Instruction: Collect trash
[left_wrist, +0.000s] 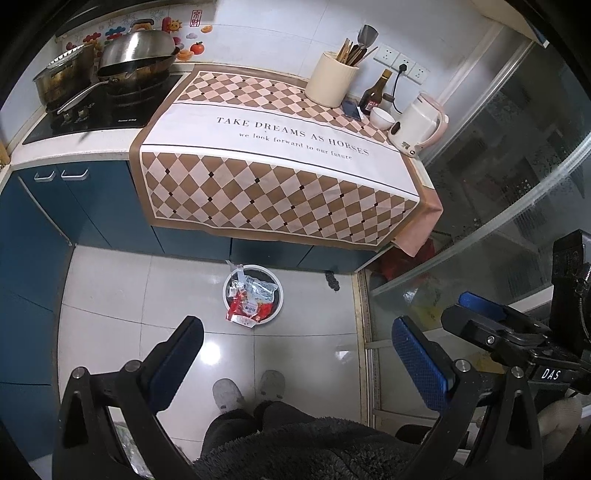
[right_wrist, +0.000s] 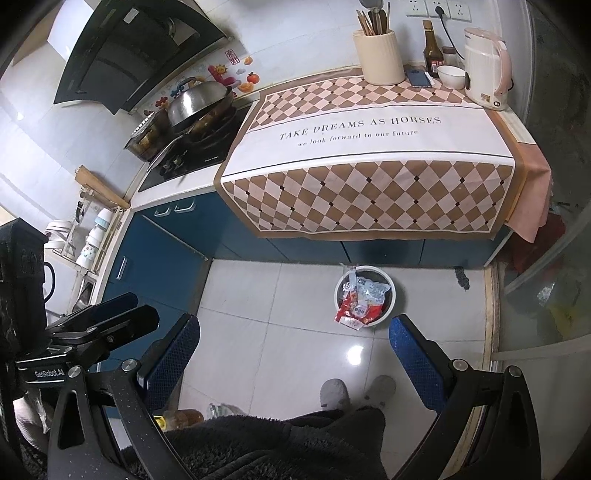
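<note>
1. Kitchen floor tiles fill the left wrist view below a counter draped in a checkered cloth. The left gripper hangs high with its jaws wide and empty. A round trash bin stands against the blue cabinets, and a red snack wrapper droops over its rim.

2. From the right wrist, the right gripper is likewise spread wide, holding nothing, well apart from the trash bin. The overhanging red snack wrapper could slide onto the floor if the rim gets nudged.

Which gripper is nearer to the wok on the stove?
Left, it seems. The left gripper hangs over the floor on the wok's side; the right gripper hangs beside it, toward the kettle.
</note>
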